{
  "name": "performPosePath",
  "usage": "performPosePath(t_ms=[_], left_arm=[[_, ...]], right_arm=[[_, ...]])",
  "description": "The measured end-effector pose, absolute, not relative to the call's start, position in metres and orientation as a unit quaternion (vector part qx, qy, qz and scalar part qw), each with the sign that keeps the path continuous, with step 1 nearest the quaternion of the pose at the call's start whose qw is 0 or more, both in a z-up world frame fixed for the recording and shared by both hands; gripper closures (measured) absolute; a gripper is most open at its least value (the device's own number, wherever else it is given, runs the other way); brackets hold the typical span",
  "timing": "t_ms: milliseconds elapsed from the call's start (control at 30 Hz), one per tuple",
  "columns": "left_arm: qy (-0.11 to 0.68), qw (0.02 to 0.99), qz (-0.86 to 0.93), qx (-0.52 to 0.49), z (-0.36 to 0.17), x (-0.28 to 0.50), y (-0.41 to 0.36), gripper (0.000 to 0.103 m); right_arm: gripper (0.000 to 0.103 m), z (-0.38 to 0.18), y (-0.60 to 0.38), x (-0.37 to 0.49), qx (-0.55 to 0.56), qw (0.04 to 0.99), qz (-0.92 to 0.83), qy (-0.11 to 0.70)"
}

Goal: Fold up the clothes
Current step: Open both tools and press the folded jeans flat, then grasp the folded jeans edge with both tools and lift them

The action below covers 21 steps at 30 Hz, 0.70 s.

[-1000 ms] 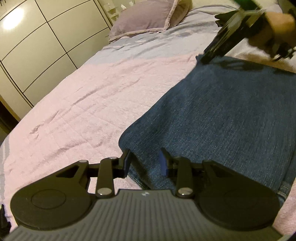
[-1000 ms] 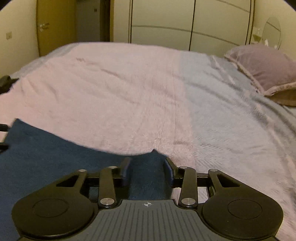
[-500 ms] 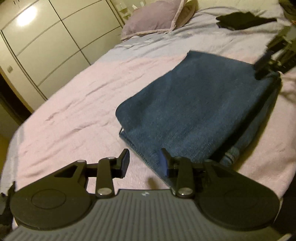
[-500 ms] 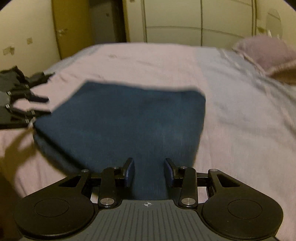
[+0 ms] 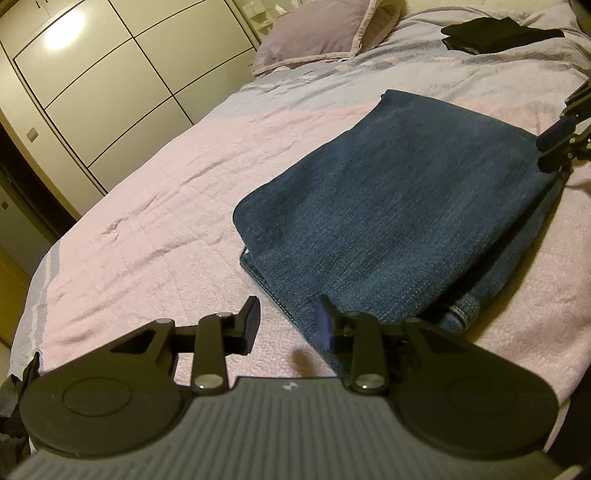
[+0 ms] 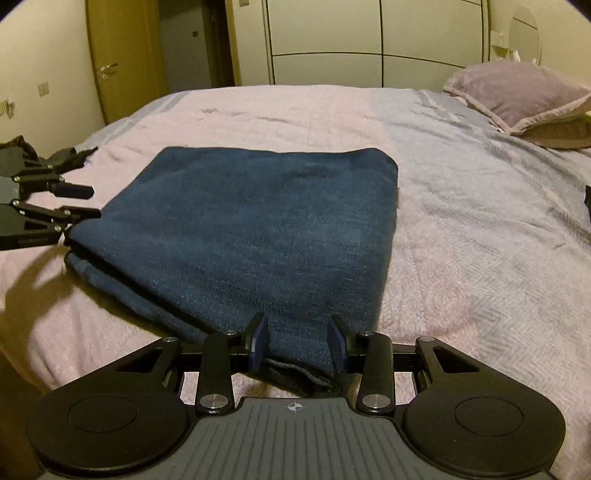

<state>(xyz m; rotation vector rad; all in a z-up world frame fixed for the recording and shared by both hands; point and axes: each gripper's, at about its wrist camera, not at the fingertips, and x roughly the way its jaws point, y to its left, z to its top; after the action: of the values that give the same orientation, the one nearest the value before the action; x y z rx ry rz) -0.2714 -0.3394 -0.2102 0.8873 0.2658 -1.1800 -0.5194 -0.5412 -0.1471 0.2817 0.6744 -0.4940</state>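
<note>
A: Start nearest. What is the left gripper (image 5: 287, 322) doing?

B: It hangs low over the near edge of the bed (image 5: 155, 229), jaws parted wide with nothing between them. One fingertip sits over bare pink cover, the other over the near corner of the folded jeans (image 5: 399, 206).

A: And the right gripper (image 6: 298, 341)?

B: Also spread apart. The corner of the jeans lies in the gap between its fingers, but the pads stand clear of the cloth on both sides, so it holds nothing. (In the left view, the right gripper shows only as dark fingertips at the jeans' right corner.)

A: Where do the jeans lie?

B: Flat on the pink part of the cover, close to the near edge, folded into a thick rectangle. A stitched hem pokes out of the lower layers by the left gripper.

A: Farther back?

B: The cover turns from pink to grey. A mauve pillow (image 6: 517, 92) lies at the head of the bed on a second one, and a dark folded garment (image 5: 498, 33) rests on the grey part toward the far corner. Behind all that stands a pale panelled wardrobe (image 6: 369, 40), with a wooden door (image 6: 122, 59) beside it.
</note>
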Motion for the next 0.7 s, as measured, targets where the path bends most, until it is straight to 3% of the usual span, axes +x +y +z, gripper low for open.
performPosePath(t_ms=[367, 700], left_arm=[[0.106, 0.736, -0.535, 0.401, -0.207, -0.272, -0.336, 0.075], [0.046, 0.708, -0.575, 0.407, -0.203, -0.306, -0.312, 0.065]], right_arm=[[0.064, -0.147, -0.538, -0.519, 0.122, 0.904, -0.241, 0.331], [0.064, -0.149, -0.516, -0.516, 0.062, 0.919, -0.202, 0.334]])
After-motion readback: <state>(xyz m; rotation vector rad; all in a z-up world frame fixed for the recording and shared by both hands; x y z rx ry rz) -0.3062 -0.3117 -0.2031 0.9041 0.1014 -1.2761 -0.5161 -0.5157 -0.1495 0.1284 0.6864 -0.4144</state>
